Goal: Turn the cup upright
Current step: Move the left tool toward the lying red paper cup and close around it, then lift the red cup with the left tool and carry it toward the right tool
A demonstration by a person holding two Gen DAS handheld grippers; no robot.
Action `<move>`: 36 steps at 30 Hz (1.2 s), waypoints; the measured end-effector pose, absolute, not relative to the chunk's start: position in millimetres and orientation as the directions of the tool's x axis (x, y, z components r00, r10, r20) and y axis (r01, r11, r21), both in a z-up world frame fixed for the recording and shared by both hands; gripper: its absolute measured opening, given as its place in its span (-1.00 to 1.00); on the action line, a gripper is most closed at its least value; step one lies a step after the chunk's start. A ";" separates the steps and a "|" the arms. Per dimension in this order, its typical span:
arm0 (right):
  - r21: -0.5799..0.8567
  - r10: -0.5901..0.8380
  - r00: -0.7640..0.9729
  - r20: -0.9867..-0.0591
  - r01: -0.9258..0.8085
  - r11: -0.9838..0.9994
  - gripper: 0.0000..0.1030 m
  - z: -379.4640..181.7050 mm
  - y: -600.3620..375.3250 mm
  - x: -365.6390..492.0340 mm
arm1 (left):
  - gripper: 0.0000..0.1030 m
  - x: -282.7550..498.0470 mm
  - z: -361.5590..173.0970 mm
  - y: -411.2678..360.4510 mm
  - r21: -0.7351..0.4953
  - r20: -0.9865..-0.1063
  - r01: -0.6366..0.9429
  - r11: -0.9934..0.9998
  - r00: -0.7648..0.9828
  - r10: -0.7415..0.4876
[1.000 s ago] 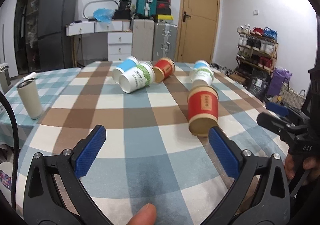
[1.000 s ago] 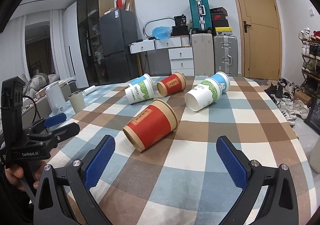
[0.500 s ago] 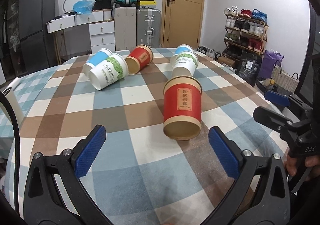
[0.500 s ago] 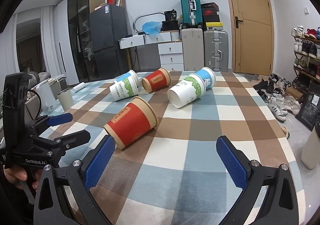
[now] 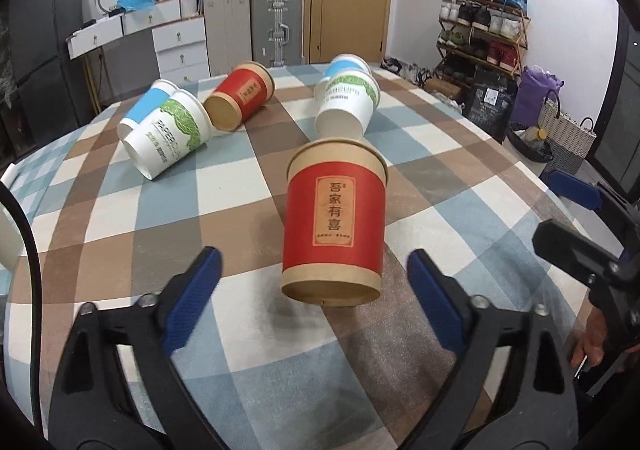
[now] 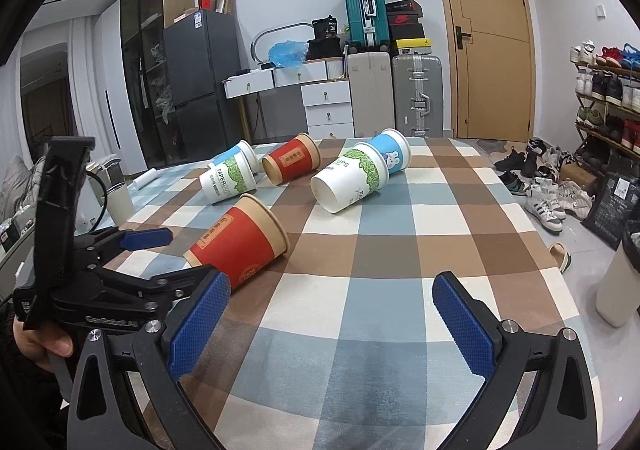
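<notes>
Left gripper (image 5: 314, 282): fingers spread wide, holding nothing.
Red cup (image 5: 335, 221): on its side on the table (image 5: 120, 209), base toward and between the left fingers, untouched.
Right gripper (image 6: 332, 314): fingers wide apart, empty; red cup ahead-left of them.

Left gripper (image 5: 314, 274) jaws spread wide, flanking base of red cup (image 5: 334, 228) lying on its side on checked tablecloth (image 5: 120, 217), apparently untouched; 2 white cup pairs, 1 more red cup (image 5: 242, 95) beyond.
</notes>
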State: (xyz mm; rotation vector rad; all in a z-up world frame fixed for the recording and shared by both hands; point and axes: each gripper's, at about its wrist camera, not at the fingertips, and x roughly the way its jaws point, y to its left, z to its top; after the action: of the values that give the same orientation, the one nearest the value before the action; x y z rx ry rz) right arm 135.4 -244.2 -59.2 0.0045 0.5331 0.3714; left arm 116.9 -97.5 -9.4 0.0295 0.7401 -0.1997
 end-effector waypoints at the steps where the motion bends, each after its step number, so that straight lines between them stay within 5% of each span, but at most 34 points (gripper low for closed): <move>1: 0.100 0.347 0.796 -0.495 -0.345 0.933 1.00 -59.3 -244.0 135.6 | 0.52 119.5 -10.9 -98.3 -0.052 -0.678 0.193 0.980 0.714 -0.176; 4: 0.100 0.350 0.795 -0.496 -0.348 0.932 1.00 -59.2 -244.1 135.5 | 0.04 126.8 -14.0 -99.2 -0.080 -0.692 0.204 0.976 0.693 -0.202; 36: 0.063 0.467 0.756 -0.459 -0.496 0.866 1.00 -63.1 -202.7 103.3 | 0.03 -2.6 22.4 -38.1 -0.203 -0.584 -0.075 0.976 0.809 -0.059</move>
State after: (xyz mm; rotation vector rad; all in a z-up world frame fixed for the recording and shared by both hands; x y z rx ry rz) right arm 103.3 -202.7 -63.1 -0.0636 0.4831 0.5253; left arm -2.6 -38.1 22.4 -0.2214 0.6290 0.0086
